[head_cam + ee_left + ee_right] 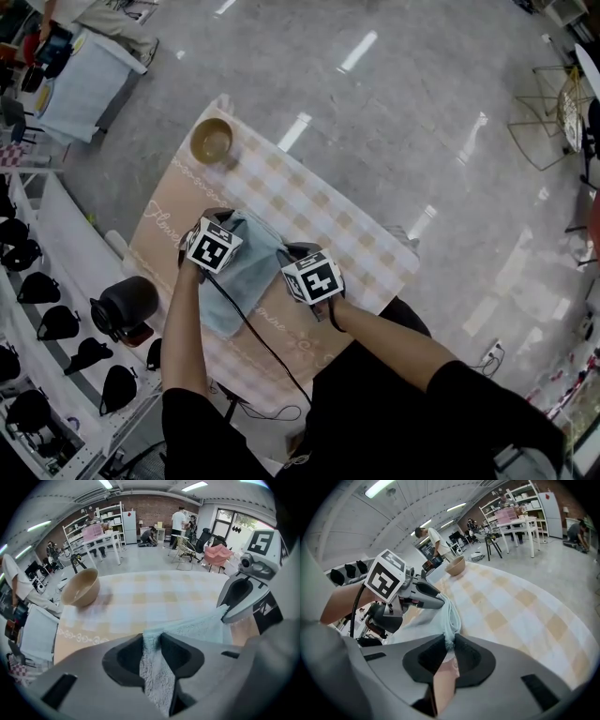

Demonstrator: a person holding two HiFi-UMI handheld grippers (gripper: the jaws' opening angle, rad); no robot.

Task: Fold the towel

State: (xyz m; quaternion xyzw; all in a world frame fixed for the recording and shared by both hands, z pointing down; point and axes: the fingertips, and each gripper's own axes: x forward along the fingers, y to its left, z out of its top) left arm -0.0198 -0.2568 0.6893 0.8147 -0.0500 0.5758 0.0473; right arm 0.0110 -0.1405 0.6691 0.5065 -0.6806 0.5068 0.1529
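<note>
A light blue towel (246, 274) lies folded over on the checked tablecloth (314, 202), its near part flat and its far edge lifted. My left gripper (218, 217) stands at the towel's far left corner. In the left gripper view a fold of towel (154, 667) hangs loosely in the gap of the left gripper (152, 641), with a dark space beside it. My right gripper (292, 253) holds the far right corner. In the right gripper view the right gripper (450, 641) is shut on the bunched towel edge (449, 616). The two grippers are close together.
A tan bowl (212, 141) sits at the table's far corner. A black cable (253, 328) runs from the left gripper across the towel and tablecloth. At the left stand a white shelf (70, 244) with several black items and a black round object (124, 305).
</note>
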